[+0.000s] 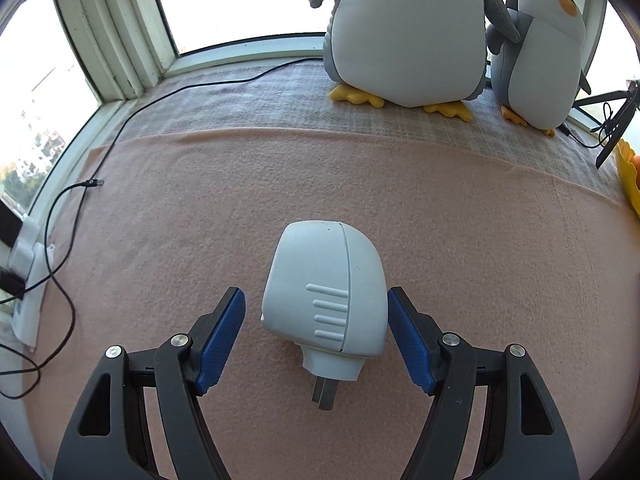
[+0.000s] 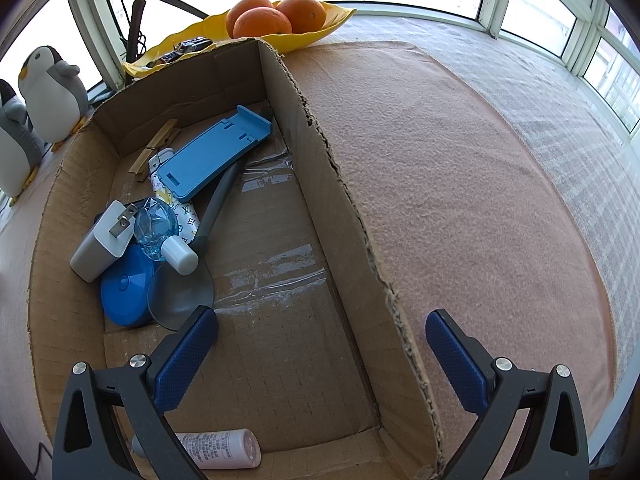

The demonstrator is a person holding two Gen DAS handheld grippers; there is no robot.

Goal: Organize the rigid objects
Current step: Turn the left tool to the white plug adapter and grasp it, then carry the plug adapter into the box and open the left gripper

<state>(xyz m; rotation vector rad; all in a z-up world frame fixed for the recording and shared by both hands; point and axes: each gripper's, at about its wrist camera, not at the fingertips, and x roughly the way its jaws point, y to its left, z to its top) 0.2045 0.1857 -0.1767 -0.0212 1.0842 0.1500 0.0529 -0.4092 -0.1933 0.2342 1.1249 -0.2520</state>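
pink blanket (image 1: 320,184) | L claw (image 1: 316,320) tilted down, open astride grey plug (image 1: 324,292) | R claw (image 2: 320,344) open, empty, straddling box wall (image 2: 352,240)

White plug adapter (image 1: 326,294) between open pads (image 1: 222,336)

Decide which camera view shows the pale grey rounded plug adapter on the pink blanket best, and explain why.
The left wrist view: the pale grey rounded plug adapter lies whole and central on the pink blanket, between the open left gripper pads. The right wrist view does not show it.
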